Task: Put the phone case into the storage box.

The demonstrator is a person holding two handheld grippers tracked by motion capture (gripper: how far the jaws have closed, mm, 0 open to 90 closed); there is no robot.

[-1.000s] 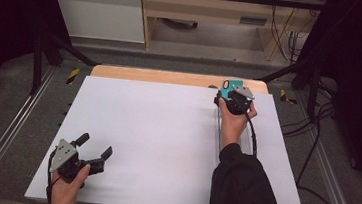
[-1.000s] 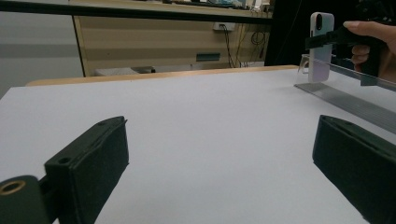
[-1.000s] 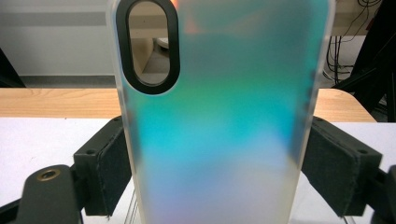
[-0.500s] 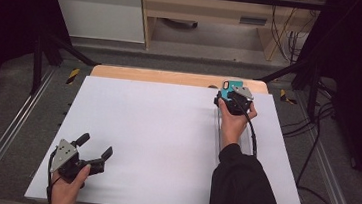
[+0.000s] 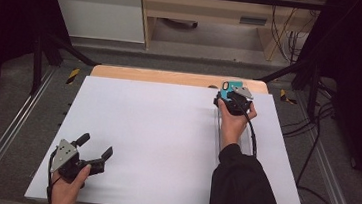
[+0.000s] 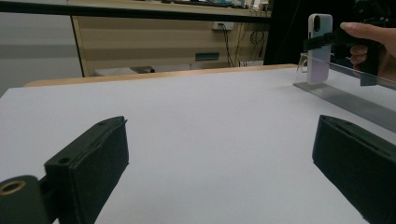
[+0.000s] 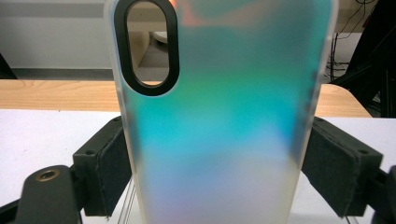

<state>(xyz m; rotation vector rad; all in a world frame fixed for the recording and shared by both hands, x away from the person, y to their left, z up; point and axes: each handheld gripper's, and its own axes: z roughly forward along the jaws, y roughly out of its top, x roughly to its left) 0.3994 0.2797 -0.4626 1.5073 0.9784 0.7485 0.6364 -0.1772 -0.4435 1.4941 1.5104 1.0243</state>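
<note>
Dim workshop bay, with black frame posts and a pale cabinet standing beyond the clear rack [image 6: 345, 100]. Lying under the rack: white tabletop [image 5: 155, 139], matte and flat, with a wooden strip [image 5: 161, 76] running past the rack's far end.

Comparing with the earlier looks and finding no shift. Seeing both hands in the same spots and the case staying at the rack's far end. Reading this as a pause in the placing step, with seating or lifting of the case not yet happening.

Noting the rack itself: long thin transparent wall rising from a flat grey base, glossy and hard-edged.

Noting the left gripper [image 5: 96, 145]: resting well apart from the rack, off its near end, claw gaping wide, nothing between the black padded jaws.

Noting the right gripper [image 5: 228, 97]: sitting at the rack's far end, claw pinching across the phone case [image 7: 219, 116], pads pressing on both long edges.

Finding the case standing upright at the rack's far end, lower edge down by the base; touching it or not, cannot tell. Looking frosted and translucent, shimmering teal and fading to pink-violet lower down, corners rounded.

Ending on the smallest: black-rimmed oval camera opening [image 7: 146, 46] near the case's upper corner, letting the wood show through.
</note>
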